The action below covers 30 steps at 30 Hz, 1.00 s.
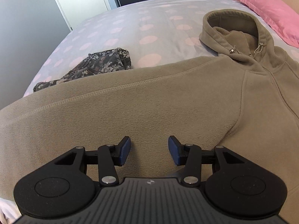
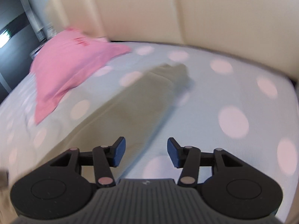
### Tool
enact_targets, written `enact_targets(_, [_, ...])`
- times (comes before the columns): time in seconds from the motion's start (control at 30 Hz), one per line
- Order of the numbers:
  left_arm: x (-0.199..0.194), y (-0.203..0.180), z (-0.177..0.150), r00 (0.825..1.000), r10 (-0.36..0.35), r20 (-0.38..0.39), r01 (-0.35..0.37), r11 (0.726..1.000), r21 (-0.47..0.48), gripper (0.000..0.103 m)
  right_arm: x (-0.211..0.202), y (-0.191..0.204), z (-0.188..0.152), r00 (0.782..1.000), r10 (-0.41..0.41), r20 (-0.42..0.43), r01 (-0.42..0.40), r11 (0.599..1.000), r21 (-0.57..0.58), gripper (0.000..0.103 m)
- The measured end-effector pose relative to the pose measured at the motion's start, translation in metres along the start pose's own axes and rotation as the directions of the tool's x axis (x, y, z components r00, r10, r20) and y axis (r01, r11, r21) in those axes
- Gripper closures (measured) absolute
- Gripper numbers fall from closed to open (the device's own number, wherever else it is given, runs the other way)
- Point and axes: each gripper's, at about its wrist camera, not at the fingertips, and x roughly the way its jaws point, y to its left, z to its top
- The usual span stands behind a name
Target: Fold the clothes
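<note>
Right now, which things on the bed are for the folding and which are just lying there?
For the folding:
- tan hoodie, spread flat
- flowery garment, crumpled beside it
- left gripper and right gripper, both open and holding nothing

Just lying there:
- pink pillow
- spotted sheet
- cream headboard

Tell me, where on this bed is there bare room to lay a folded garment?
Bare sheet lies beyond the floral garment, left of the hoodie. More lies right of its sleeve, toward the headboard. The pink pillow crowds the hood.
</note>
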Motion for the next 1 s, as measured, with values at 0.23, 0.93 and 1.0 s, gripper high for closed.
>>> enact_targets(0.23, [0.019,-0.001,0.002,0.999,0.018,-0.030,-0.019,1.000,-0.017,0.060,0.029,-0.007,-0.008,0.997,-0.033,-0.065,0.034,0.999,0.007,0.051])
enact_targets(0.93, [0.071,-0.027,0.117,0.976,-0.217,0.013,0.217,0.976,0.018,0.053,0.033,0.268,-0.105,0.892,0.343,-0.295,-0.449,0.749,-0.488,0.052])
enact_targets(1.0, [0.091,-0.029,0.124,0.968,-0.249,-0.030,0.249,0.968,0.013,0.053,0.038,0.292,-0.113,0.873,0.363,-0.327,-0.484,0.728,-0.485,0.053])
